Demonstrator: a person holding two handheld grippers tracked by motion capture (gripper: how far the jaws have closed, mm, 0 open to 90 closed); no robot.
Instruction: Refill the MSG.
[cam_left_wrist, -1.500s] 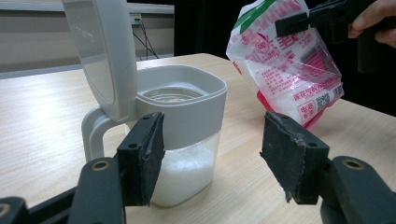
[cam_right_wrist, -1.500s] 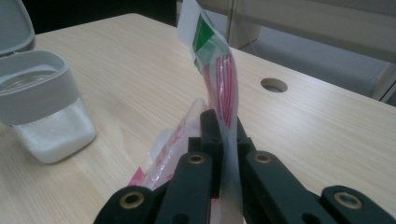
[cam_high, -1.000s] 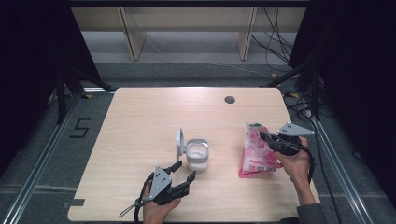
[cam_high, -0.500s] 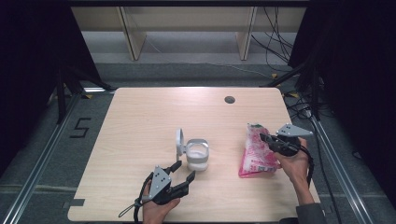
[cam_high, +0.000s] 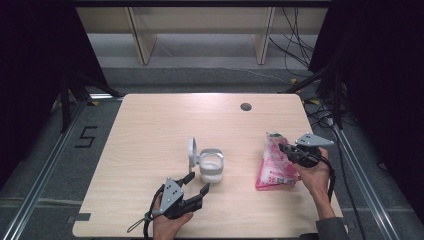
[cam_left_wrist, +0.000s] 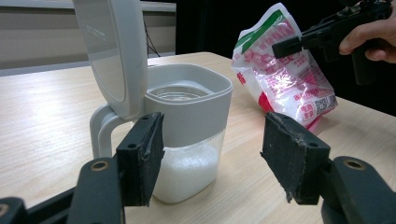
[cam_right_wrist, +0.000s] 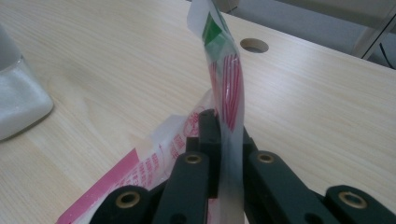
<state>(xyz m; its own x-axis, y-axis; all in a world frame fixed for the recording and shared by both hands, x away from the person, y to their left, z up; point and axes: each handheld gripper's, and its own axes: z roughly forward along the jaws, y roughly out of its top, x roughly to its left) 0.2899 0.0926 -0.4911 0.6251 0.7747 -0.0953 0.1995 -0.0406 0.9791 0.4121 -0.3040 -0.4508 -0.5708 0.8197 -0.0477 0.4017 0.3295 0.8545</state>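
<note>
Right gripper (cam_high: 286, 148): fingers clamped on pink bag (cam_high: 274, 165).
Left gripper (cam_high: 196, 182): fingers wide, near open-lidded container (cam_high: 210, 166).

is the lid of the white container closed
No, the lid stands flipped up beside the open mouth of the container, which has white grains in the bottom.

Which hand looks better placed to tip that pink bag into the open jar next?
Probably the right: the right gripper is already shut on the pink bag, while the left gripper stands open near the jar.
</note>
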